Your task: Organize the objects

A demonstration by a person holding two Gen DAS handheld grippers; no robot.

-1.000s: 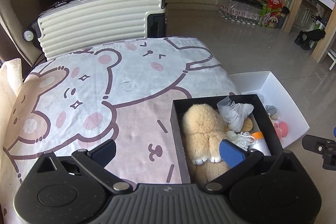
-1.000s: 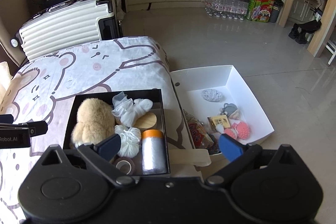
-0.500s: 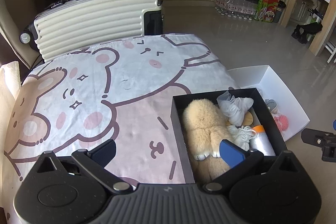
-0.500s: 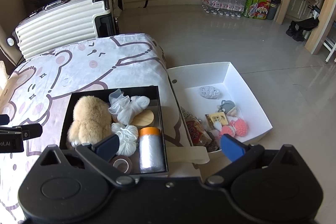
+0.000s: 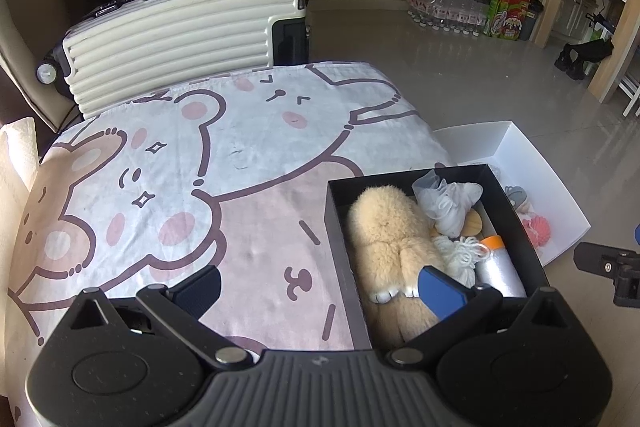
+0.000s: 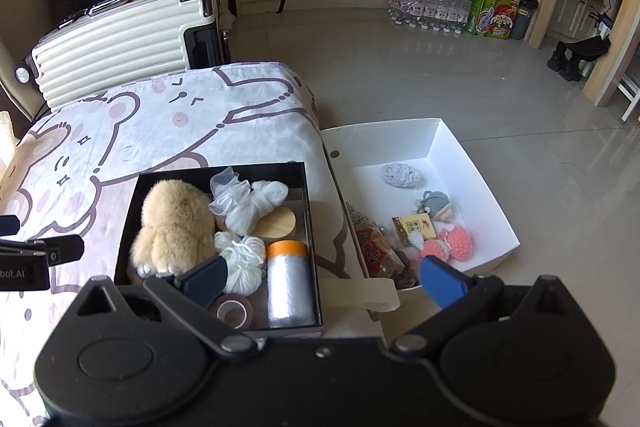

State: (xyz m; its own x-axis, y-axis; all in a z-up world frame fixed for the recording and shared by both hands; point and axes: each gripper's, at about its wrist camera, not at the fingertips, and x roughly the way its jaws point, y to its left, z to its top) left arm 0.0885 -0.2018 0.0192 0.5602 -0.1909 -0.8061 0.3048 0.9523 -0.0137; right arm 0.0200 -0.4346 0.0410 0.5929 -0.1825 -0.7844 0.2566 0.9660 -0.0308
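**Both grippers held open above two part-sorted boxes**

A black box (image 6: 312, 227) is seen on the bear-print blanket (image 5: 200, 167), with a white tray (image 6: 472, 167) just to its right, lower, off the bed edge. In the black box a fluffy tan plush (image 6: 172, 223), white gauze bundles (image 6: 248, 203), a yarn ball (image 6: 244, 259), an orange-capped silver bottle (image 6: 288, 279) and a tape roll (image 6: 234, 311) are packed. Small knitted toys (image 6: 452, 243) and snack packets (image 6: 376, 251) are left in the tray.

The knitted toys are judged light, soft and compressible; a pinch across the body should serve. The packets look slippery and crushable.

The left gripper (image 5: 320, 287) is held wide open and empty over the blanket and the box's left wall. The right gripper (image 6: 324, 279) is likewise spread wide, nothing held, raised between box and tray.
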